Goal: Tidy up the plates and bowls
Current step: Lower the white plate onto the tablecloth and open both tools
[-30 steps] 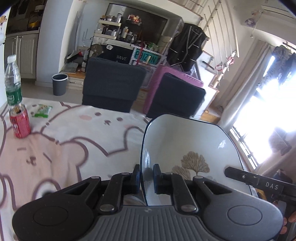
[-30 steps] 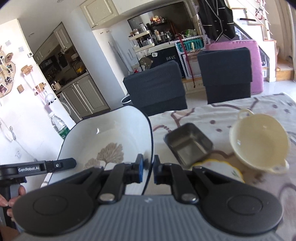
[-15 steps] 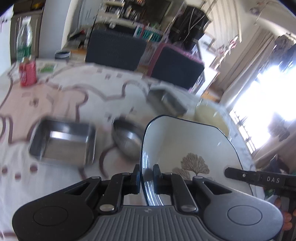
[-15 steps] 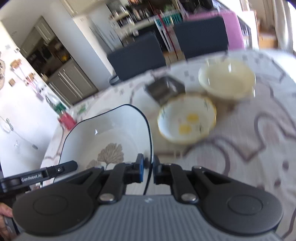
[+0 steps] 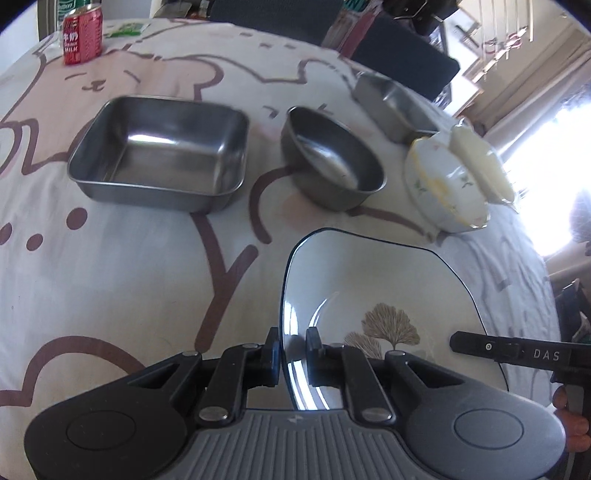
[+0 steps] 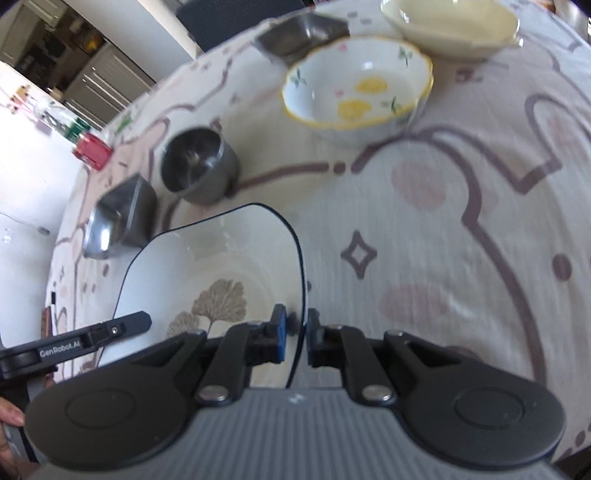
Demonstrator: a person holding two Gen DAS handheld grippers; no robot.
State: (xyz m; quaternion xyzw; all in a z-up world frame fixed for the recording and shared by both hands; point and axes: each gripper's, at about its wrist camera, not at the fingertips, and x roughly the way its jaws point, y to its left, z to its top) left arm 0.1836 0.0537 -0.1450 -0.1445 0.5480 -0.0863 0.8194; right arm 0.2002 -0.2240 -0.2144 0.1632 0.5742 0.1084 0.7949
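Both grippers hold one white plate with a dark rim and a brown tree print, low over the near side of the table. My left gripper is shut on its left rim. My right gripper is shut on its right rim; the plate spreads to the left in that view. Beyond it stand a square steel tray, a round steel bowl, a flowered ceramic bowl and a cream bowl.
A second steel tray stands at the far side. A red can and a green-labelled bottle stand at the far left corner. Dark chairs stand behind the table. The tablecloth has a bear print.
Both grippers have tilted down and lowered the plate toward the table. The views went from the room and chairs to the tabletop with its dishes.
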